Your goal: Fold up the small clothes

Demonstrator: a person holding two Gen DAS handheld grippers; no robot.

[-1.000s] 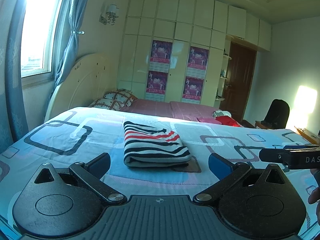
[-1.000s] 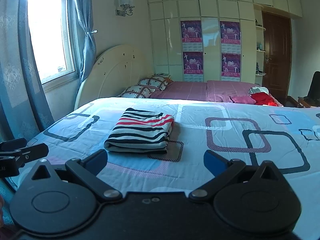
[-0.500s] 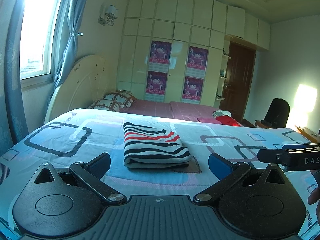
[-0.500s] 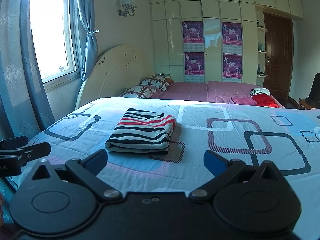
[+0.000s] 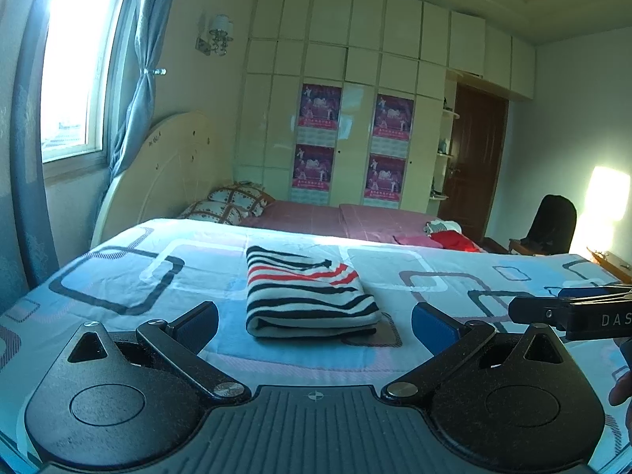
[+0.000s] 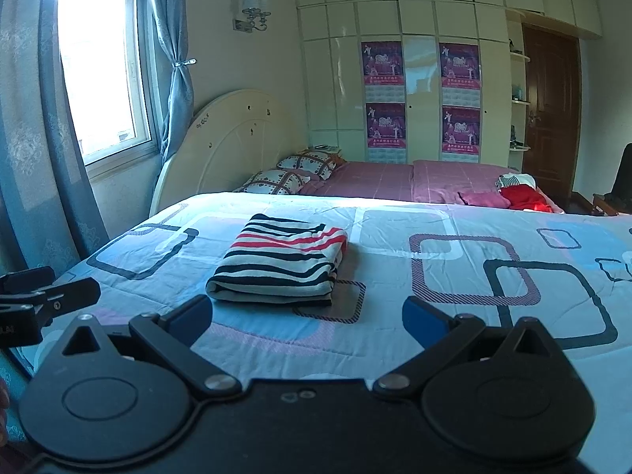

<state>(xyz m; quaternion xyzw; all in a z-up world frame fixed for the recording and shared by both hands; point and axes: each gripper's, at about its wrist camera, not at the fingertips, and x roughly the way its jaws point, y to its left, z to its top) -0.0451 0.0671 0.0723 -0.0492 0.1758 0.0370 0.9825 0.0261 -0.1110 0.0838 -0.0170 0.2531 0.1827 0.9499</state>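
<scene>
**Striped top, folded, on bed**

Left gripper (image 5: 315,326): fingers spread, empty, near the bed's edge. Striped top (image 5: 306,290): a neat bundle on the patterned bedspread (image 5: 118,260), apart from both tools. Right gripper (image 6: 307,318): spread, empty. Judgement: folding looks finished; keep clear, avoid nudging the bundle.

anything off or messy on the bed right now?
Nothing stands out. The striped black, white and red folded garment lies flat and neat on the light blue patterned bedspread. Both grippers, left and right, hang short of it, jaws open and empty.
</scene>
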